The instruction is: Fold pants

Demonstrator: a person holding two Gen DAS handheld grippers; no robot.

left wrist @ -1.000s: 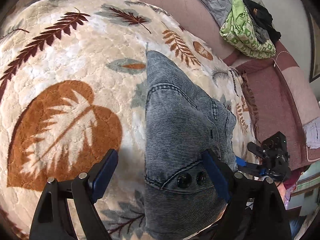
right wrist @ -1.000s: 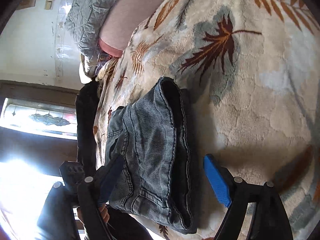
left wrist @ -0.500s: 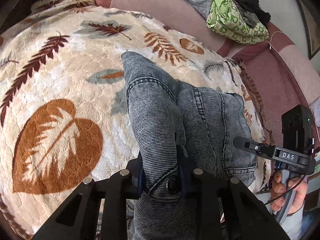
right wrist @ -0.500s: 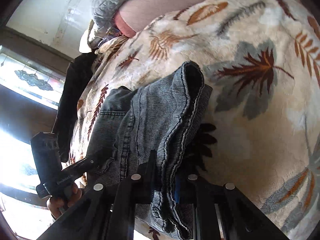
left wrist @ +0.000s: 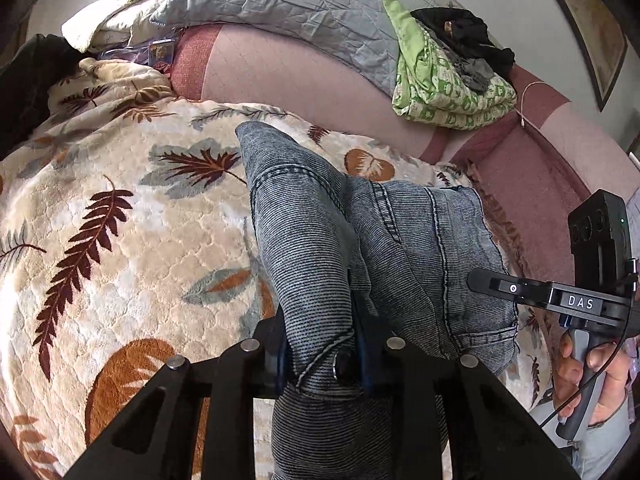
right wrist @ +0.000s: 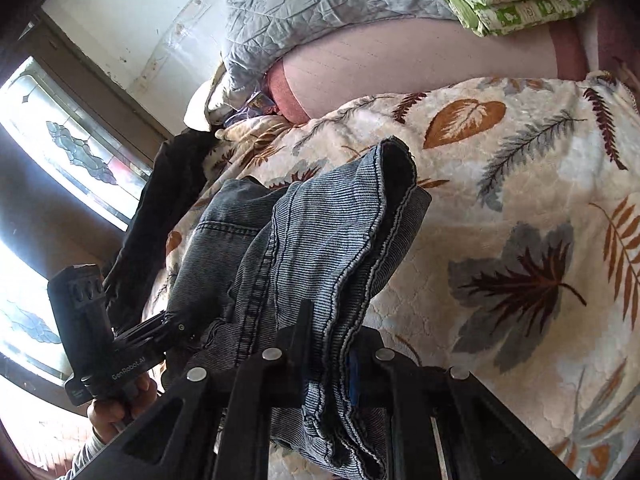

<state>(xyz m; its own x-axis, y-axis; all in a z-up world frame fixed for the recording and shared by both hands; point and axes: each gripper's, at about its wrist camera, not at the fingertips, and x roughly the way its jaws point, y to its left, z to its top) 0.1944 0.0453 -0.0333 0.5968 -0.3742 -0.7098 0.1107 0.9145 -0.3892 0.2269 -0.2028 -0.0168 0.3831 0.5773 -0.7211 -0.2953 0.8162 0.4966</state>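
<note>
Left gripper clamped on pants waistband; right gripper pinched on hem folds. Pants lifted off leaf blanket. Pink couch back, green cloth beyond blanket. Pads hidden by denim.

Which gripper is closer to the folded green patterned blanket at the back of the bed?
Right, as far as I can judge. The right gripper grips the blue denim pants on the side toward the green patterned blanket; the left gripper grips farther away.

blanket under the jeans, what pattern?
Cream plush blanket with brown, maroon and grey leaf prints; clearest in the right wrist view.
</note>
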